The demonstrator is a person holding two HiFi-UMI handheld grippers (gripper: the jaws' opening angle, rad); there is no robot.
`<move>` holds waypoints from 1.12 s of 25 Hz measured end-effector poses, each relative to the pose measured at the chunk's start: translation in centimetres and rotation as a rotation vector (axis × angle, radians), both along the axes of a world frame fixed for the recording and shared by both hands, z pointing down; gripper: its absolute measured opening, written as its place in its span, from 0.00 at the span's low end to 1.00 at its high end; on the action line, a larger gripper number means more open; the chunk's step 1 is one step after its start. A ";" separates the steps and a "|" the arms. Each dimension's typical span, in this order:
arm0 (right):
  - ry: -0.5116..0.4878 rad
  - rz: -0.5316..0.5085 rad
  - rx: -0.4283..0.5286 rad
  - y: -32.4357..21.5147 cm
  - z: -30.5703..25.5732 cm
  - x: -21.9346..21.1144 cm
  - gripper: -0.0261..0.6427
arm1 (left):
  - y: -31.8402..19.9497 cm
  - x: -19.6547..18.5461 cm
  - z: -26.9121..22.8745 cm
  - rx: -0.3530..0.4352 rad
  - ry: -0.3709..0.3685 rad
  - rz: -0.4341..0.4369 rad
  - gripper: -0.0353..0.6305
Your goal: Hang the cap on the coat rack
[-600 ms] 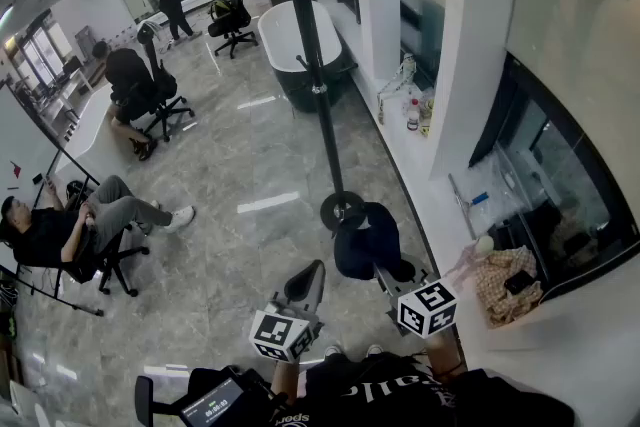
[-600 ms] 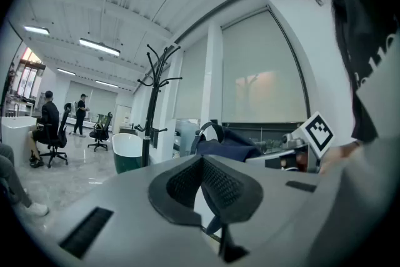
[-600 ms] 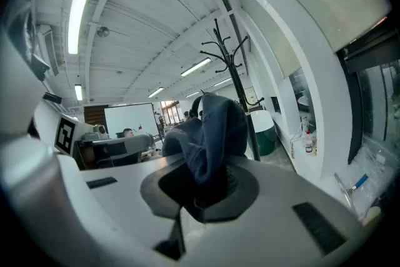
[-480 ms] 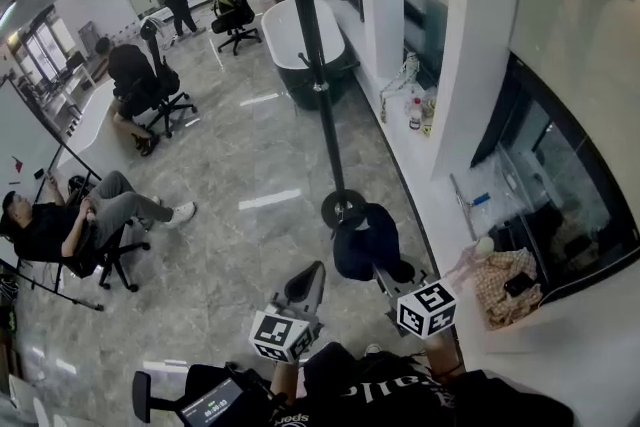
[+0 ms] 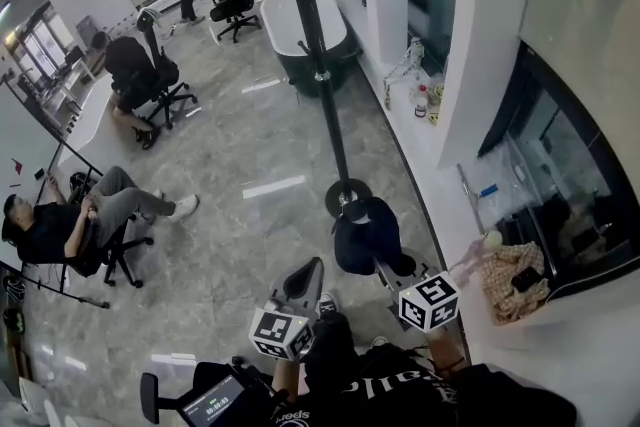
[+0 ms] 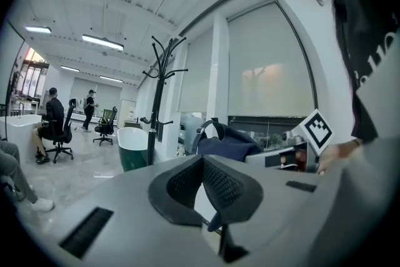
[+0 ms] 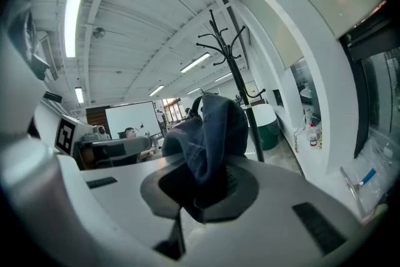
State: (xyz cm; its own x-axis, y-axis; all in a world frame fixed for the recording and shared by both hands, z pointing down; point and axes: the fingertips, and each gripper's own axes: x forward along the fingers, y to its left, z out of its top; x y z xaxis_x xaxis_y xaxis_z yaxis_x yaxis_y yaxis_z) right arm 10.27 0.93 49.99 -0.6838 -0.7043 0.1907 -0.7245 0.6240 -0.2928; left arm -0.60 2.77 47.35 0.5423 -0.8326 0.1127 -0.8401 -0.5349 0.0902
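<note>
A dark navy cap [image 5: 365,233] hangs from my right gripper [image 5: 386,263], just short of the coat rack's round base [image 5: 347,197]. In the right gripper view the jaws are shut on the cap's fabric [image 7: 212,134], which bunches up over the pads and hides the tips. The black coat rack [image 7: 234,59] stands ahead with its curved hooks high up; its pole [image 5: 312,35] rises to the head view's top edge. My left gripper [image 5: 308,273] is held beside the right one, shut with nothing in it [image 6: 202,162]. From the left gripper view the cap [image 6: 225,142] shows to the right of the rack [image 6: 159,90].
A dark green and white bathtub [image 5: 302,25] stands behind the rack. A white ledge [image 5: 440,205] along the right wall carries bottles [image 5: 428,100] and a checked cloth [image 5: 510,273]. A seated person [image 5: 70,225] and office chairs [image 5: 150,85] occupy the left of the floor.
The head view has shifted slightly toward the rack, whose base now sits a little nearer the cap. Both grippers keep their places and the cap stays held.
</note>
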 end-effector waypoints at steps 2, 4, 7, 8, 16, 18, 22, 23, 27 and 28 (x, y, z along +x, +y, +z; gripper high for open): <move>0.009 0.011 -0.004 -1.4 0.3 -0.3 0.08 | -1.4 -0.2 0.0 -0.012 0.009 0.013 0.05; 0.021 0.020 -0.002 -3.1 0.2 -0.9 0.08 | -3.3 -0.9 -0.2 -0.010 0.017 0.020 0.05; 0.035 0.030 0.012 -6.2 -0.6 -2.5 0.08 | -6.6 -2.5 -1.2 0.000 0.024 0.026 0.05; 0.037 0.033 0.018 -7.4 -1.0 -3.1 0.08 | -7.7 -3.1 -1.7 0.005 0.025 0.028 0.05; 0.044 0.027 0.043 -15.5 -2.2 -10.6 0.08 | -16.0 -10.8 -2.3 0.050 0.032 0.020 0.05; 0.048 0.029 0.043 -17.3 -2.1 -12.3 0.08 | -17.6 -12.6 -2.1 0.053 0.020 0.017 0.05; 0.061 0.044 0.050 -20.3 -1.9 -15.4 0.08 | -20.1 -16.1 -1.3 0.041 0.011 0.022 0.05; 0.064 0.047 0.053 -21.0 -1.9 -16.0 0.08 | -20.7 -16.9 -1.1 0.038 0.015 0.019 0.05; 0.088 0.048 0.052 -23.3 -1.7 -17.3 0.08 | -23.0 -18.7 -0.1 0.009 0.044 0.009 0.05; 0.094 0.050 0.051 -23.8 -1.8 -17.4 0.08 | -23.4 -18.7 0.0 0.000 0.051 0.014 0.05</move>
